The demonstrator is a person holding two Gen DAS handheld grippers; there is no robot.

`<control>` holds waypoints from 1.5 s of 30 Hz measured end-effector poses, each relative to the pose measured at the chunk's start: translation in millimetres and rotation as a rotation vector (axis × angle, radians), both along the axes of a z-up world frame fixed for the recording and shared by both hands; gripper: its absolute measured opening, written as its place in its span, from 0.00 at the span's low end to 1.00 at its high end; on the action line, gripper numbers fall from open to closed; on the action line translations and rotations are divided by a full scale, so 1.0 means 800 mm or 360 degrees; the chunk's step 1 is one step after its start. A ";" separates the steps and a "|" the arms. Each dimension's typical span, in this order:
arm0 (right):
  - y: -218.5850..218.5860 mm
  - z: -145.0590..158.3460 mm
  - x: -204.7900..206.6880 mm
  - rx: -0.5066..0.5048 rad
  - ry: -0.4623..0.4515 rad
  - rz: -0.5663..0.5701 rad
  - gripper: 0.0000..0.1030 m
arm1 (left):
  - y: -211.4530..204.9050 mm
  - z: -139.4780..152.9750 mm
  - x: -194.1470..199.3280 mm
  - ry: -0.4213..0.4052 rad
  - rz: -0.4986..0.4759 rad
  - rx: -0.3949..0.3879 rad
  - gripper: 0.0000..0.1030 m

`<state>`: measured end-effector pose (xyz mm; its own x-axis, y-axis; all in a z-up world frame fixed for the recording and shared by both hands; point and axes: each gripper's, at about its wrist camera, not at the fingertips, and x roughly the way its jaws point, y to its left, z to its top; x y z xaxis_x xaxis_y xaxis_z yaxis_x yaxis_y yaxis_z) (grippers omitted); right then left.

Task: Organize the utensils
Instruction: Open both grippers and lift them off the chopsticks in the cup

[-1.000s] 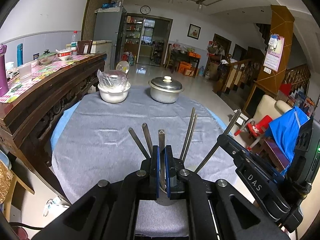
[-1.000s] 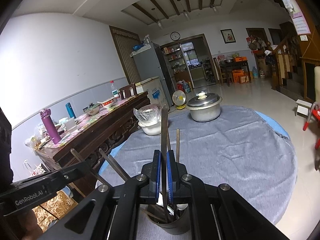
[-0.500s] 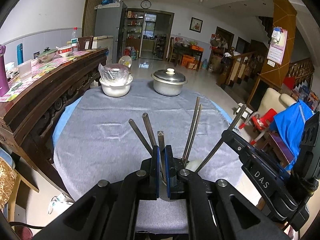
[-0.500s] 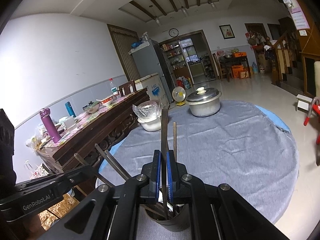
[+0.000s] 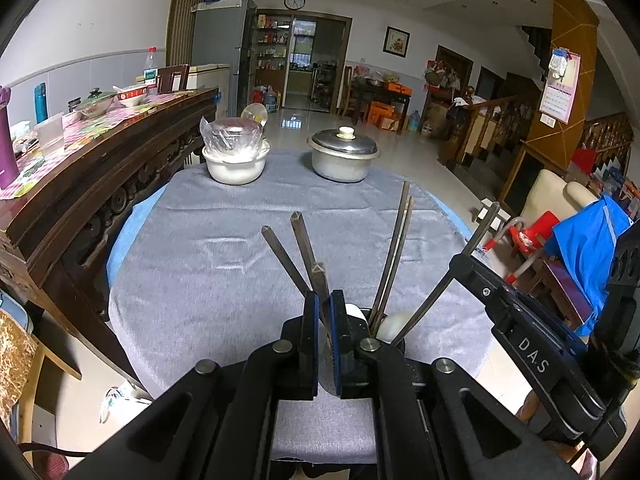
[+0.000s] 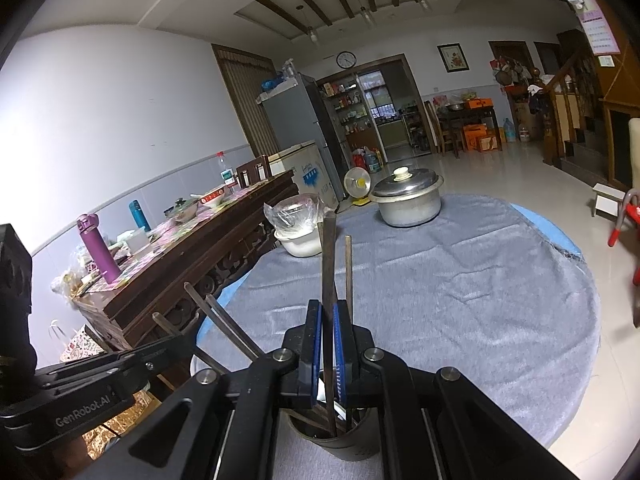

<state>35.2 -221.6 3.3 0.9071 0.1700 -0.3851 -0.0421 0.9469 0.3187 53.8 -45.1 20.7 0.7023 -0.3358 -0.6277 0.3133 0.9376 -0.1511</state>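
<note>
Gripping: left tongs clenched on one dark chopstick, angled down over the holder.
Right tongs: clenched on an upright chopstick whose lower end stands in the dark cup.
Utensils: more chopsticks fan out of the cup at the near edge of the tabletop; a white spoon sits among them.
Obstacles: each tool crosses the other's view at the side, just beside the cup.
Far side: lidded steel pot and plastic-wrapped white bowl, well apart from the cup.
Surface: round tabletop under grey cloth.
Room: carved wooden sideboard left; fridge, wall clock, staircase beyond.
</note>
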 end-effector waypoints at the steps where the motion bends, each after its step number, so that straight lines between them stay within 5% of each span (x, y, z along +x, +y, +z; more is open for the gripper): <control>1: 0.000 -0.001 0.000 0.0001 0.0001 0.0000 0.07 | 0.000 -0.001 0.000 0.0002 -0.0001 0.0001 0.06; 42: -0.025 -0.019 0.011 0.0116 0.0080 0.0008 0.08 | -0.022 -0.013 0.007 0.0052 -0.0241 -0.0050 0.06; 45: -0.028 -0.016 0.006 0.0121 0.0076 -0.0002 0.08 | -0.020 -0.012 0.003 0.0060 -0.0235 -0.0049 0.15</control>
<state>39.9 -243.9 -9.9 0.8881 0.1992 -0.4141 -0.0239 0.9200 0.3912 56.4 -61.2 10.9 0.6197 -0.4532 -0.6407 0.4412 0.8764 -0.1932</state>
